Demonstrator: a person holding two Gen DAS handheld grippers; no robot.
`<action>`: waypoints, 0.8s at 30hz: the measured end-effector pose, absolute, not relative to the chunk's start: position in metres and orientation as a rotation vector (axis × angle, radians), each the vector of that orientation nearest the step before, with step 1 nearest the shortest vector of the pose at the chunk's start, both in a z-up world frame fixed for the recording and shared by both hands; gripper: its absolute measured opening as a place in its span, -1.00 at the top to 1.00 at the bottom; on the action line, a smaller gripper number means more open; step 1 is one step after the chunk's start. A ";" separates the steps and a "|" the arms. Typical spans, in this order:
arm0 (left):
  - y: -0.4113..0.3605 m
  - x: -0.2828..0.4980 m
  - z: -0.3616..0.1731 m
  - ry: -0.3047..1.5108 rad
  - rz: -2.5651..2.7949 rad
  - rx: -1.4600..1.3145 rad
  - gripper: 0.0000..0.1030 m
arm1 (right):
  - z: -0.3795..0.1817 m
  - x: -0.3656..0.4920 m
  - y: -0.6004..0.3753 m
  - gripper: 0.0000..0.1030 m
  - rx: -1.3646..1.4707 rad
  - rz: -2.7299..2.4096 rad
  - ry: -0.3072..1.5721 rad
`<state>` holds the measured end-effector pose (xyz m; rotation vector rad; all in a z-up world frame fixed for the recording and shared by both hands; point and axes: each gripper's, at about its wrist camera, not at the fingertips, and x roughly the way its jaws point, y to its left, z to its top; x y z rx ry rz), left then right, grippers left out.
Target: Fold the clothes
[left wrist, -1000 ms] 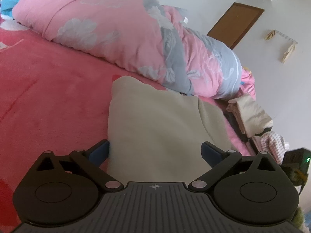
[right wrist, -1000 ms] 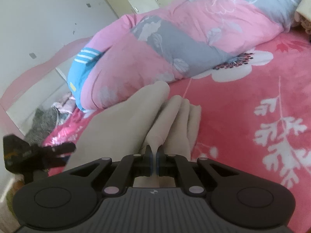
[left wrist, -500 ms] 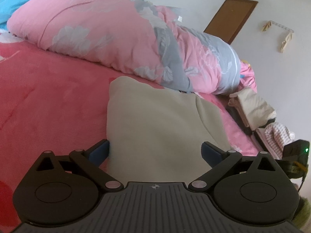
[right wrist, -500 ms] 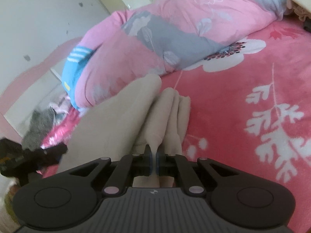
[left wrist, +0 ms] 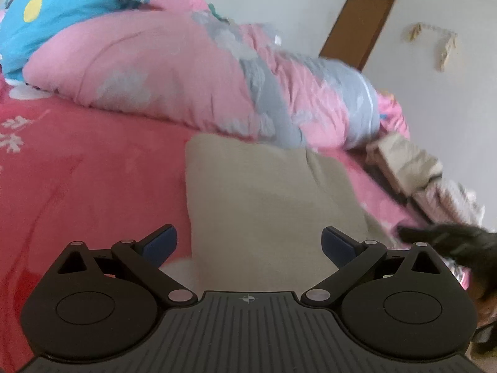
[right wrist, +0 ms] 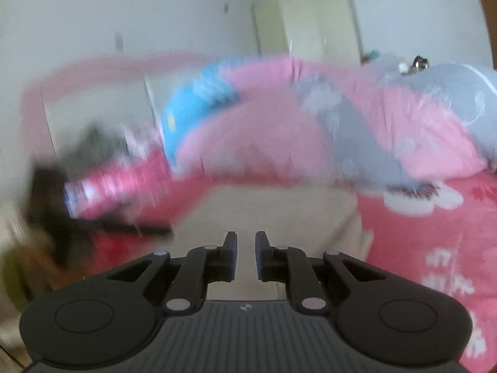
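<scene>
The beige garment [left wrist: 261,205] lies folded flat on the red floral bedspread [left wrist: 93,180], straight ahead of the left gripper [left wrist: 248,242]. That gripper's jaws are spread wide, and neither blue-padded fingertip [left wrist: 160,242] touches the cloth: the left pad sits just outside the garment's left edge, over the bedspread, while the right pad hangs over the garment's right part. Most of the folded piece fills the gap between the two fingers and runs on beyond them, its far edge ending just short of the rolled pink and grey quilt [left wrist: 192,74]. A fold line runs down the garment's right side, ahead of the right finger. Past that finger, a stack of folded clothes [left wrist: 403,161] rests near the bed's edge, and a dark blurred shape, too smeared to identify, pokes in just beside it.

In the right wrist view, heavily blurred, the right gripper [right wrist: 246,248] has its jaws narrowly parted, with a slim gap between the pads and nothing held in it. The beige garment [right wrist: 279,214] lies directly ahead of and below these fingers, stretching to both sides of them on the bedspread [right wrist: 435,233]. Whether the fingertips touch the cloth cannot be told. Beyond the garment, the quilt [right wrist: 310,130] lies across the bed.
</scene>
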<state>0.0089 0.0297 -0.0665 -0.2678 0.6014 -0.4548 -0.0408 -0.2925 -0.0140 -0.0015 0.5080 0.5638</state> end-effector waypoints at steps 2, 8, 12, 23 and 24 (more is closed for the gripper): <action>0.025 0.006 -0.074 0.624 -0.440 -0.216 -0.90 | -0.048 -0.035 -0.291 0.61 -0.042 0.493 0.620; 0.038 -0.009 -0.068 0.590 -0.438 -0.200 -0.90 | -0.028 -0.042 -0.284 0.60 -0.030 0.435 0.609; 0.040 -0.013 -0.081 0.637 -0.415 -0.213 -0.89 | -0.011 -0.044 -0.265 0.60 -0.085 0.482 0.545; 0.040 -0.023 -0.097 0.561 -0.417 -0.200 -0.93 | -0.048 -0.033 -0.242 0.60 -0.268 0.432 0.635; 0.040 -0.024 -0.097 0.552 -0.417 -0.194 -0.93 | -0.047 -0.033 -0.242 0.60 -0.266 0.426 0.641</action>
